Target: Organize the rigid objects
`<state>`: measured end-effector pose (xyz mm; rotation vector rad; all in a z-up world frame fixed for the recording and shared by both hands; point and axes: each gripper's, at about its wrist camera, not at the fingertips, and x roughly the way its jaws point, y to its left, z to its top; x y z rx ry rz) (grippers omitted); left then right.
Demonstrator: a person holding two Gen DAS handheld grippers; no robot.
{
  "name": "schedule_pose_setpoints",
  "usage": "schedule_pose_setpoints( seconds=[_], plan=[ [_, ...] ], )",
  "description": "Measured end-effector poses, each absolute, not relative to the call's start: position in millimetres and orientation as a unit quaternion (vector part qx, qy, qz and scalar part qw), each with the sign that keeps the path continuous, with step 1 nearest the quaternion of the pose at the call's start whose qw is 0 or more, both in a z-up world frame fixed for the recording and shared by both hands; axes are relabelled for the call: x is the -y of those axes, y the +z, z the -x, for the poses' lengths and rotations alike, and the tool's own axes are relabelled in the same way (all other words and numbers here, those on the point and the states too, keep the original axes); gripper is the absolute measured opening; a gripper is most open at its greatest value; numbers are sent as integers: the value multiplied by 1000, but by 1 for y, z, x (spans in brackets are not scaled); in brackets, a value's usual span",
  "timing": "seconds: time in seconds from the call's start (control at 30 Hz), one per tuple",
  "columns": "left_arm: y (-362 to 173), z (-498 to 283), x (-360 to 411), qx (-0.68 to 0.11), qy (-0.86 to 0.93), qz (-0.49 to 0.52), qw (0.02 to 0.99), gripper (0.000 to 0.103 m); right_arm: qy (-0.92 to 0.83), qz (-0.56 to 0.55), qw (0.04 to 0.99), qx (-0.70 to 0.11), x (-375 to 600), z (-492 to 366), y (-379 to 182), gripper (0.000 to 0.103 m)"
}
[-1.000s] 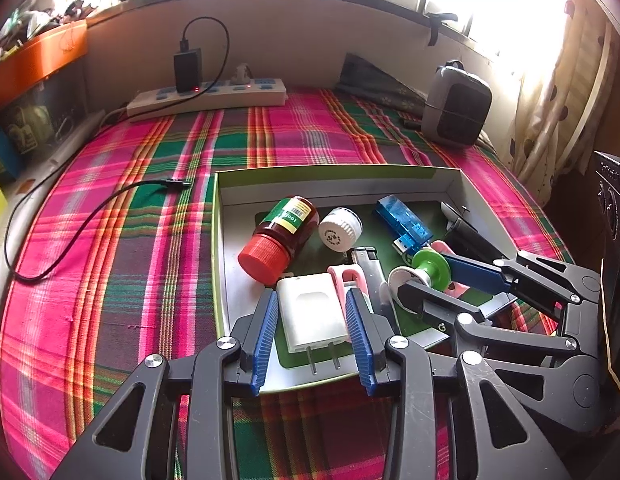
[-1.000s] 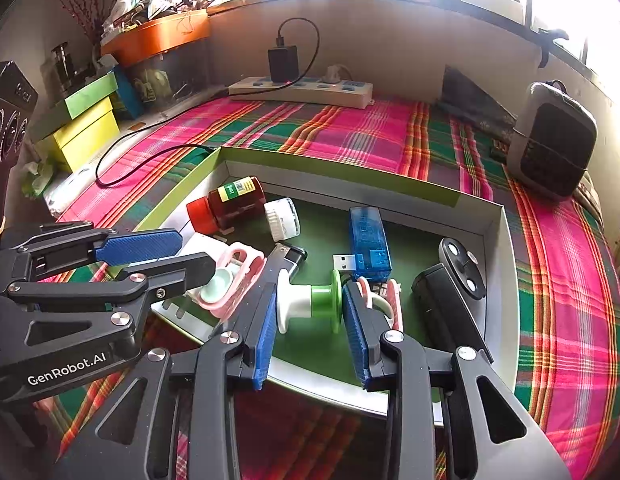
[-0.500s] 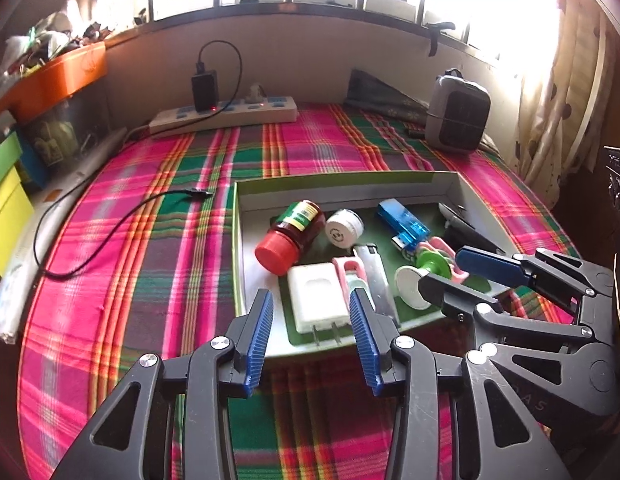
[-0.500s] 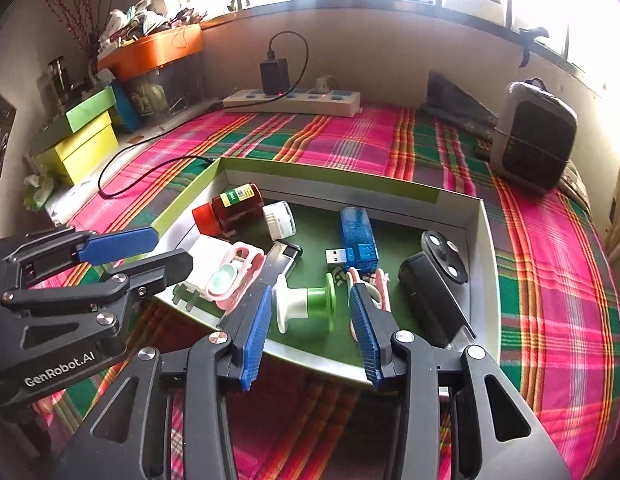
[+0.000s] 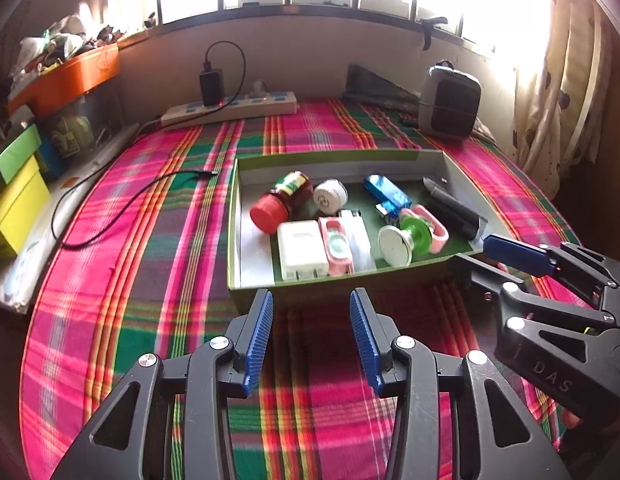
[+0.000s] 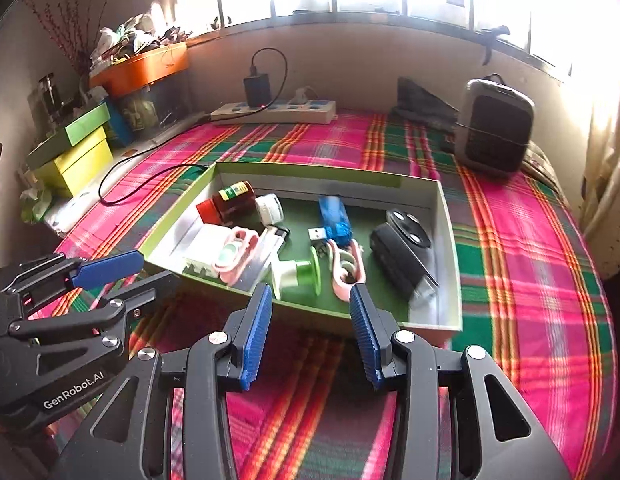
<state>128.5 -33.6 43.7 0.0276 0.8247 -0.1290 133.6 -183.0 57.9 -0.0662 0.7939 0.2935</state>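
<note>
Much of the window at the back is washed out by glare, and the heap on the orange shelf point(image 6: 144, 66) cannot be made out item by item. In the right wrist view the white charger point(image 6: 204, 246) is partly hidden behind the pink case point(image 6: 234, 256) and the box wall, and the label on the red-capped bottle point(image 5: 281, 202) is too small to be read. All of these are seen lying inside the shallow green box point(image 5: 330, 158), together with a white cap point(image 5: 330, 196), a blue USB stick point(image 5: 388, 194), a green and white spool point(image 5: 406, 236) and a black device point(image 6: 402, 256). The box is set on a plaid cloth point(image 5: 150, 240), with a power strip point(image 5: 230, 108), a black cable point(image 5: 122, 200) and a grey speaker-like unit point(image 6: 494, 128) well behind it. The left gripper point(image 5: 310, 336) is held just short of the box's near wall, its jaws moderately apart with nothing between them. The right gripper point(image 6: 310, 334) is likewise parted and empty, just before that wall.
</note>
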Motion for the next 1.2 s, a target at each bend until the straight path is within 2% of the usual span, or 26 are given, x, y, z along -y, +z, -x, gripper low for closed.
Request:
schedule_pose_setpoints(
  seconds=[0.63, 0.97, 1.07, 1.13, 1.2],
  plan=[
    [11, -99, 39, -437, -21, -18, 899, 41, 86, 22, 893, -440, 215, -105, 26, 43],
    [9, -100, 45, -429, -4, -16, 903, 47, 73, 33, 895, -440, 220, -99, 23, 43],
    [9, -101, 45, -429, -5, -15, 903, 48, 70, 34, 895, -440, 219, -99, 23, 48],
    [9, -102, 47, -429, -2, -20, 903, 49, 64, 32, 894, -442, 222, -101, 21, 58],
    [9, -102, 46, -429, -4, -16, 903, 49, 61, 27, 894, -444, 224, -102, 21, 61]
  ],
)
